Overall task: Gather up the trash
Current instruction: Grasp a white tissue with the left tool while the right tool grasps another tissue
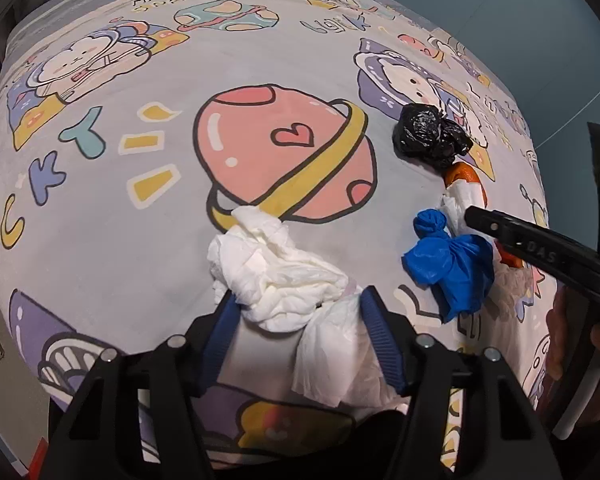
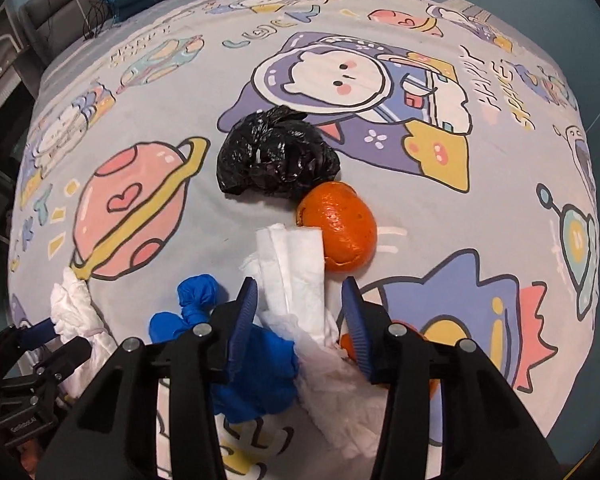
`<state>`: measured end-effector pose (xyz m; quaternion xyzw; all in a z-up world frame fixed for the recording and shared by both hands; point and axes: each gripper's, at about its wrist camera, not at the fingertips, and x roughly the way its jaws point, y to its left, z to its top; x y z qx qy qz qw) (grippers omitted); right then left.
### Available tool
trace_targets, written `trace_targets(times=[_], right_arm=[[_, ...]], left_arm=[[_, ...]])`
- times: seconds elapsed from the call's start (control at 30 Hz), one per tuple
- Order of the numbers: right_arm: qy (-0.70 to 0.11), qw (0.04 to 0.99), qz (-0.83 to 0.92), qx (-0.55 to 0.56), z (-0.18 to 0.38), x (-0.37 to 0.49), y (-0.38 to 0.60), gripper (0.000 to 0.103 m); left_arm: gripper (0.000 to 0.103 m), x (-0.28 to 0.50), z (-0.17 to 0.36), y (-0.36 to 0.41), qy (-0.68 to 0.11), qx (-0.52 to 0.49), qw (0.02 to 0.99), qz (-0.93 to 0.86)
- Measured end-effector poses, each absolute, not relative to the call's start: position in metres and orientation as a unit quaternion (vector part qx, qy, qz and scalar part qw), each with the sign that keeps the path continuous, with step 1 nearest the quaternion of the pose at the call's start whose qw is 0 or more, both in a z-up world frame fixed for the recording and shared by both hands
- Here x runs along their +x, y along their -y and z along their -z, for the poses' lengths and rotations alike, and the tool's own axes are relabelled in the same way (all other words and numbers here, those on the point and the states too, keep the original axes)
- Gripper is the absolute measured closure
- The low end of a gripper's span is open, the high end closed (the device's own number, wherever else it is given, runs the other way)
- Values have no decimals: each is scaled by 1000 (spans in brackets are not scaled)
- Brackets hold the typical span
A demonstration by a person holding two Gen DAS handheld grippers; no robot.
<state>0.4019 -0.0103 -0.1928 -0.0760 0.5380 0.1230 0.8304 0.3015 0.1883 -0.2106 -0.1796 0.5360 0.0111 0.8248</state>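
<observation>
While two handheld grippers point down at a cartoon-printed bedsheet point(image 1: 112, 216), the left gripper point(image 1: 296, 320) has its blue pads on either side of a crumpled white tissue point(image 1: 276, 276), seemingly touching it, though a firm grip cannot be confirmed. Alongside, the right gripper point(image 2: 302, 312) straddles a folded white tissue point(image 2: 296, 264), its jaws apart and not pressing. Just beside lie a knotted blue glove point(image 2: 196, 308), orange peel point(image 2: 340, 228) and a crumpled black bag point(image 2: 276, 156)
</observation>
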Motion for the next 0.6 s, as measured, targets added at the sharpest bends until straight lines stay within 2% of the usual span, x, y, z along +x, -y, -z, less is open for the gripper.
trace_targets(times=[0.07, 0.13, 0.2, 0.23, 0.4, 0.6], right_arm=[[-550, 825, -115, -67, 200, 408, 11, 65], [-558, 820, -114, -58, 205, 410, 12, 78], [-557, 821, -113, -52, 205, 409, 13, 83], [-555, 823, -111, -51, 204, 407, 13, 86], [-568, 814, -118, -38, 201, 403, 19, 90], [-571, 811, -123, -26, 192, 390, 33, 91]], left_arm=[[53, 303, 211, -188, -537, -183, 824, -9], [59, 305, 211, -187, -536, -185, 823, -8], [69, 305, 210, -186, -536, -189, 823, -3], [71, 304, 209, -185, -535, -190, 823, -1], [81, 298, 204, -183, -532, -189, 825, 8], [84, 290, 190, -177, -521, -178, 835, 21]])
